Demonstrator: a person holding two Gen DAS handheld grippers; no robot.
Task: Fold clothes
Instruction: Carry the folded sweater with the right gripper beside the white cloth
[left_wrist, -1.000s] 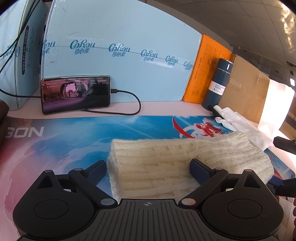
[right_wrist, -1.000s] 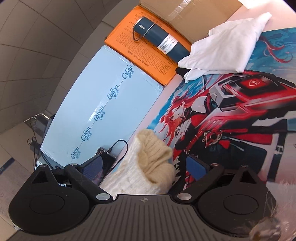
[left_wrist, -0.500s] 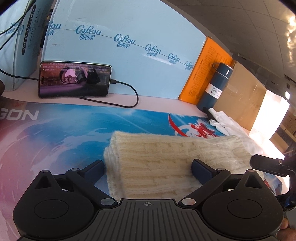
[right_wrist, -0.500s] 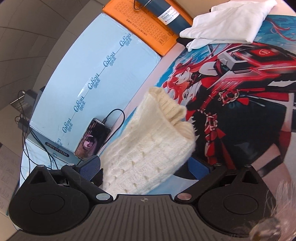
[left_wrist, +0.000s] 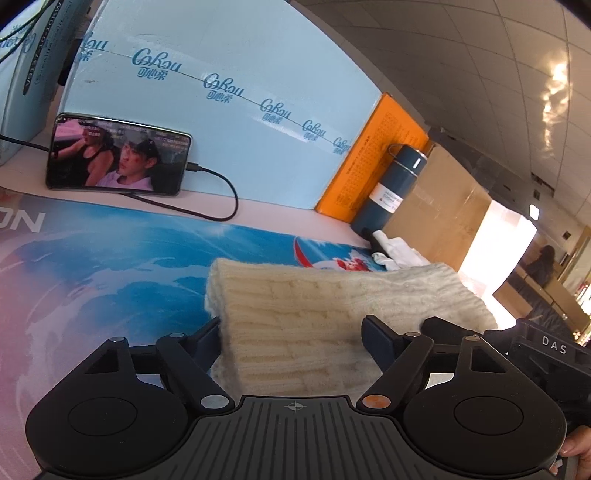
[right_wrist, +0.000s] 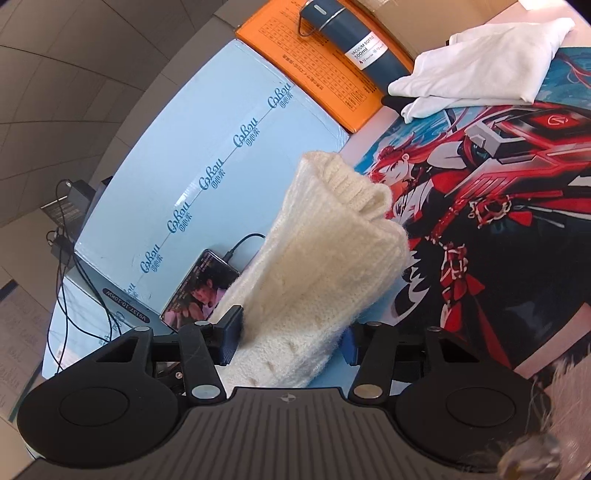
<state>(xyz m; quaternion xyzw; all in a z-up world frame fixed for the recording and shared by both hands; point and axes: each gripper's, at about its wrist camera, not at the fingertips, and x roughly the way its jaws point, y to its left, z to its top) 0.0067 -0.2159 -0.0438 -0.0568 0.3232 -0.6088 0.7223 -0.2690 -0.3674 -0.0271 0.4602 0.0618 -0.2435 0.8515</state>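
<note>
1. Already folded into a thick, multi-layered bundle: the cream knit sweater (left_wrist: 332, 317), filling the lower centre of the left wrist view and stretching toward 3 o'clock.
2. Appears lifted rather than lying flat: in the right wrist view the sweater (right_wrist: 325, 258) rises from 6 o'clock toward 12, well above the printed desk mat (right_wrist: 517, 221) on the tabletop.
3. Left tool (left_wrist: 291, 341): jaws spread wide, straddling the near end of the bundle; real pinch or mere support cannot be told.
4. Right tool (right_wrist: 291, 338): jaws likewise spread on either side of the knit, fabric bulging between them; firm grip cannot be told either.
5. Seemingly finished: a folded white garment (right_wrist: 480, 74) at about 1 o'clock in the right view, beside the blue flask (right_wrist: 354, 48).
6. Bystanders only: the phone (left_wrist: 118, 155) at 10 o'clock in the left view, propped against the light blue box (left_wrist: 221, 110).
7. Judged nearly complete for this piece, with main folds done.
8. Probably left: setting the bundle down, perhaps near the white garment, and squaring its edges.
</note>
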